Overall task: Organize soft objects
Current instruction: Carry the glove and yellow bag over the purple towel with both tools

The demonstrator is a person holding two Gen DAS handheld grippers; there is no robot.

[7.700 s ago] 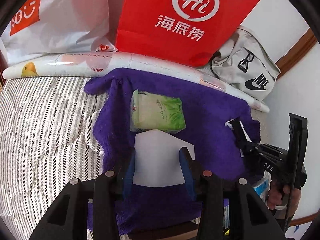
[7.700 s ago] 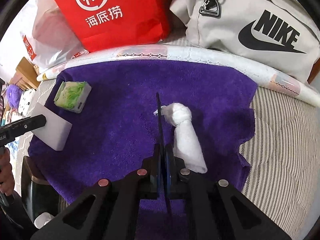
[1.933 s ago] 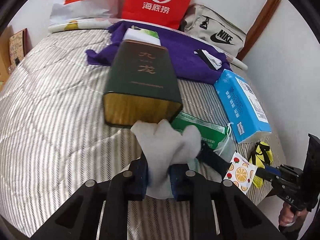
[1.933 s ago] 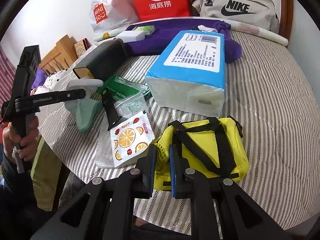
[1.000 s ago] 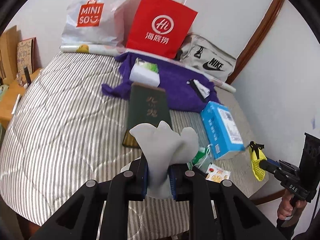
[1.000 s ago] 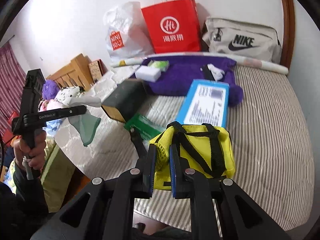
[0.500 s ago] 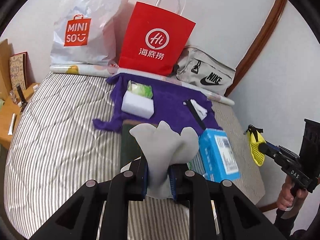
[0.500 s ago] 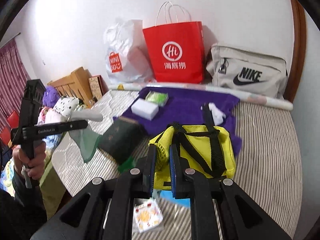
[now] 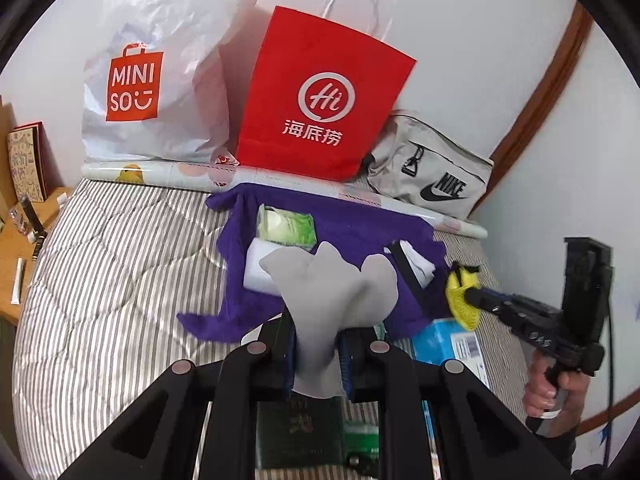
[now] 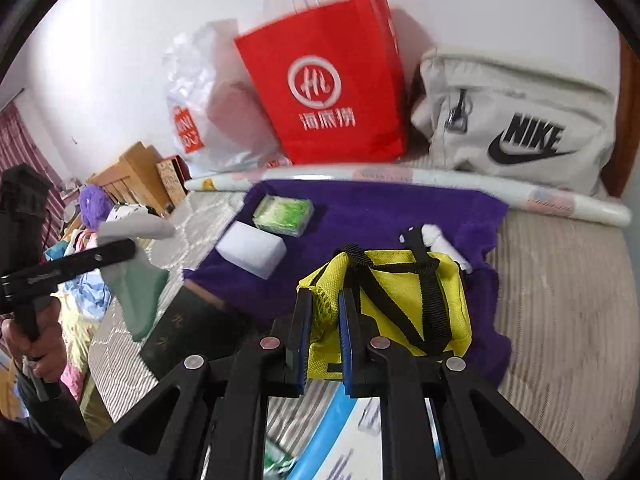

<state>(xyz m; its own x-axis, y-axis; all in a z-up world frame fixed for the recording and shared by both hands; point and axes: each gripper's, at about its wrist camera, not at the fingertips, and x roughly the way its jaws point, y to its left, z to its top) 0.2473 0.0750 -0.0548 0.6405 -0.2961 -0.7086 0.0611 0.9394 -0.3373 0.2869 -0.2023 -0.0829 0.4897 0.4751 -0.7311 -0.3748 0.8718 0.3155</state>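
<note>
**Two soft items carried toward the purple towel**

The grey sock (image 9: 320,292) hangs pinched in the left gripper (image 9: 316,356), whose jaws are nearly closed on its middle, the toe and cuff flopping above. The yellow mesh bag (image 10: 404,296) with black straps is clamped at its edge by the right gripper (image 10: 322,340), jaws likewise almost shut on the fabric. Both items hang in the air over the near edge of the purple towel (image 10: 380,208) spread on the striped bed (image 9: 100,280).

On the towel already lie a green tissue pack (image 10: 284,211), a white sponge block (image 10: 250,249) and a knotted white cloth (image 10: 440,244). The step looks like delivery to the towel. To do it well, each item should probably go down on bare purple, clear of the three pieces there, low enough before release that it does not flop across a neighbour; the bag's loose straps could snag the knotted cloth.

Behind the towel stand a white bag (image 9: 156,80) reading "MINISO", a red paper bag (image 9: 324,100) with "Hi" and "海底捞", and a beige pouch (image 10: 516,120) marked "NIKE". A dark green box (image 10: 188,332) with gold characters lies near the edge of the bed.
</note>
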